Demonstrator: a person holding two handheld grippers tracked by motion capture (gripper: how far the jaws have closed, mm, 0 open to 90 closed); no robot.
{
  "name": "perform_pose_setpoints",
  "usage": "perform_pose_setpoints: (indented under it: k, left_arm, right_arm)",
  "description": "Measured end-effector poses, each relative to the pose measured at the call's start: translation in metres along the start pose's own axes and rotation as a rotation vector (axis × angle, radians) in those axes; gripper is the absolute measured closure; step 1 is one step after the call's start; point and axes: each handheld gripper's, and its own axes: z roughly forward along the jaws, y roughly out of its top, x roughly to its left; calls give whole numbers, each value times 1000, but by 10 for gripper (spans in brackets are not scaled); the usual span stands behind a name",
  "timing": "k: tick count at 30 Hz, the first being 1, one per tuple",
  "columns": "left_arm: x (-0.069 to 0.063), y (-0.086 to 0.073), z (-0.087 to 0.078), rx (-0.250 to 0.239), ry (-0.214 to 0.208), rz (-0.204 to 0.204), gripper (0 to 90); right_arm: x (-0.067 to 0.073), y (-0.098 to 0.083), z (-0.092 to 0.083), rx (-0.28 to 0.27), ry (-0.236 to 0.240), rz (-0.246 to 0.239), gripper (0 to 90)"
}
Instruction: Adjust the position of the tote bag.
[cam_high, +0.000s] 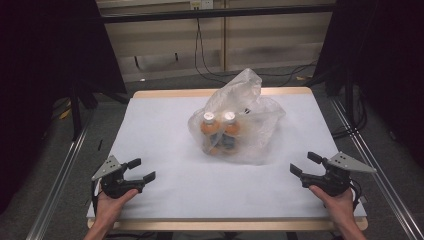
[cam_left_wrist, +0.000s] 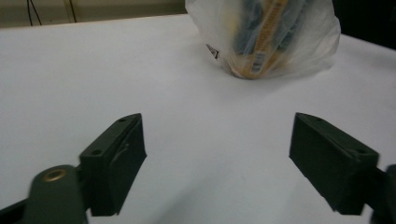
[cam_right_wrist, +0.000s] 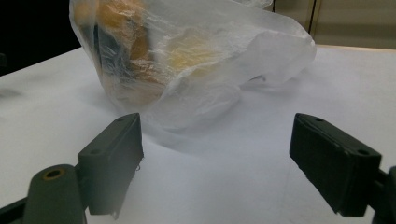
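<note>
While both pairs of fingers stand wide apart on nothing, the left gripper (cam_high: 139, 170) and right gripper (cam_high: 305, 164) sit at the near corners of the white tabletop (cam_high: 165, 130), well apart from the translucent plastic bag (cam_high: 240, 120) at its middle (two white-capped orange bottles (cam_high: 219, 131) inside).

On the surface (cam_high: 165, 130), a plastic bag (cam_high: 250, 125) sits ahead of both tongs and between them, well apart from each. Two bottles (cam_high: 220, 129) stand side by side inside it. The left tongs (cam_high: 142, 171) lie near the front-left corner, the right tongs (cam_high: 305, 164) near the front-right.
</note>
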Motion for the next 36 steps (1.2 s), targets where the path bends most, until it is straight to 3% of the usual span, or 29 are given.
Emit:
perform_pose_setpoints:
  k: [6, 7, 10, 15, 19, 23, 25, 26, 29, 32, 33, 36]
  left_arm:
    - [-11, 4, 6, 41, -51, 38, 291]
    - [-13, 4, 8, 34, -78, 37, 319]
    - [-17, 7, 8, 45, -87, 51, 328]
    - [-20, 8, 11, 55, -112, 54, 347]
    - [-24, 10, 14, 61, -129, 23, 351]
    - [-33, 14, 15, 58, -149, 58, 349]
    - [-38, 15, 14, 47, -157, 41, 349]
    - [-37, 16, 13, 54, -155, 58, 349]
    - [-36, 19, 16, 44, -172, 23, 350]
    - [-34, 25, 20, 47, -166, 21, 367]
    - [-33, 30, 23, 48, -180, 23, 405]
    - [-36, 35, 30, 55, -189, 30, 408]
  right_arm:
    - [0, 1, 0, 24, 32, -8, 230]
    - [0, 1, 0, 29, 36, -10, 246]
    - [-1, 1, 2, 47, 55, 2, 300]
    - [0, 1, 4, 67, 88, -10, 338]
    - [1, 1, 7, 89, 107, -7, 332]
    - [3, 3, 7, 101, 124, 6, 361]
    - [4, 4, 7, 107, 130, 1, 367]
    - [5, 4, 7, 107, 136, -3, 373]
    - [8, 7, 9, 116, 149, -2, 383]
    - [12, 12, 12, 118, 186, 15, 378]
    - [15, 17, 16, 124, 192, -19, 378]
    - [13, 20, 24, 143, 200, -34, 380]
